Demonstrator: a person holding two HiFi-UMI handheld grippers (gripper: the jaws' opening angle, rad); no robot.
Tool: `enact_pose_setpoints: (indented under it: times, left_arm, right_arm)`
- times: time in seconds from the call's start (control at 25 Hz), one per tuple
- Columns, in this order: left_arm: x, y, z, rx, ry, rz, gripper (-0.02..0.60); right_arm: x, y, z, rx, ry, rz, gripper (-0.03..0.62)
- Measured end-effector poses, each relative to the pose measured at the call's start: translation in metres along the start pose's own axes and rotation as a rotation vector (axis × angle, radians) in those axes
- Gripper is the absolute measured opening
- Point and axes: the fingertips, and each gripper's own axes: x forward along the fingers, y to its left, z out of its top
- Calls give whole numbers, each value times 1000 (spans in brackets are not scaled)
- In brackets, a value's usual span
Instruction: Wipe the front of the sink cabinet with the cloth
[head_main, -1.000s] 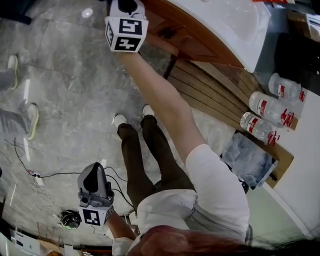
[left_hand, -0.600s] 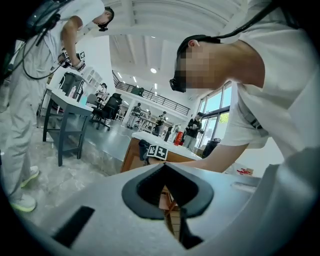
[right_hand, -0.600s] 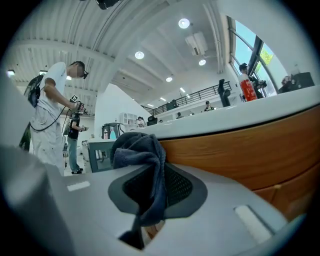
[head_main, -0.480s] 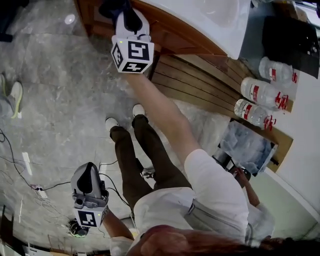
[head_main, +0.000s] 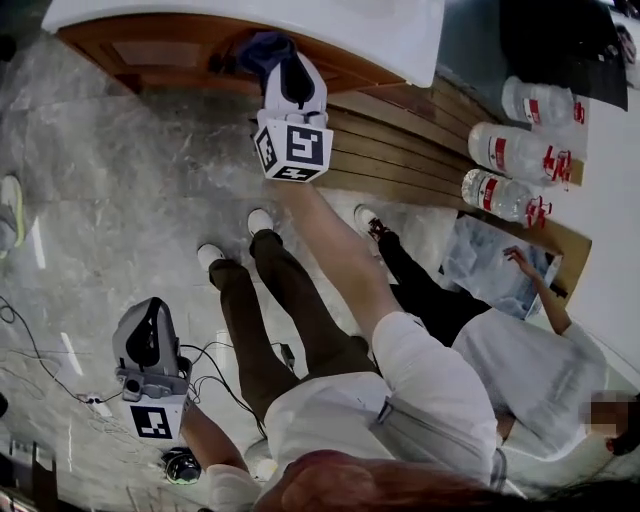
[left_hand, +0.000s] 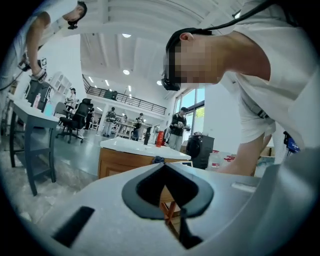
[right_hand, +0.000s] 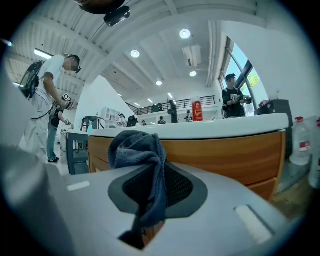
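The right gripper (head_main: 272, 62), extended toward 12 o'clock in the head view, is clamped on the blue cloth (right_hand: 139, 150). The bunched end protrudes past the jaw tips so that fabric, not plastic, meets the wooden sink cabinet front (right_hand: 230, 150). The cloth sits at the upper edge of that front, just under the white countertop (head_main: 330, 30), and appears to touch it. The left gripper (head_main: 148, 330), jaws closed on nothing, hangs at 8 o'clock, well apart from the wiping path.

The cloth (right_hand: 137, 150) in the right gripper (head_main: 278, 65) is just before the sink cabinet (head_main: 150, 52) front, bottles (head_main: 500, 150) standing further right.
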Motion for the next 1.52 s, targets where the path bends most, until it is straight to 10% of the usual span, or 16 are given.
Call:
enact_pose_setpoints:
  times: [0.52, 0.84, 1.52]
  left_arm:
    - [87, -49, 1, 69, -24, -144, 2]
    - [87, -60, -1, 60, -39, -137, 2]
    - [-13, 26, -34, -8, -19, 109, 2]
  right_arm:
    - [-89, -190, 1, 10, 9, -260, 60]
    - [-105, -189, 2, 31, 23, -232, 57]
    - [48, 218, -82, 33, 136, 445, 57]
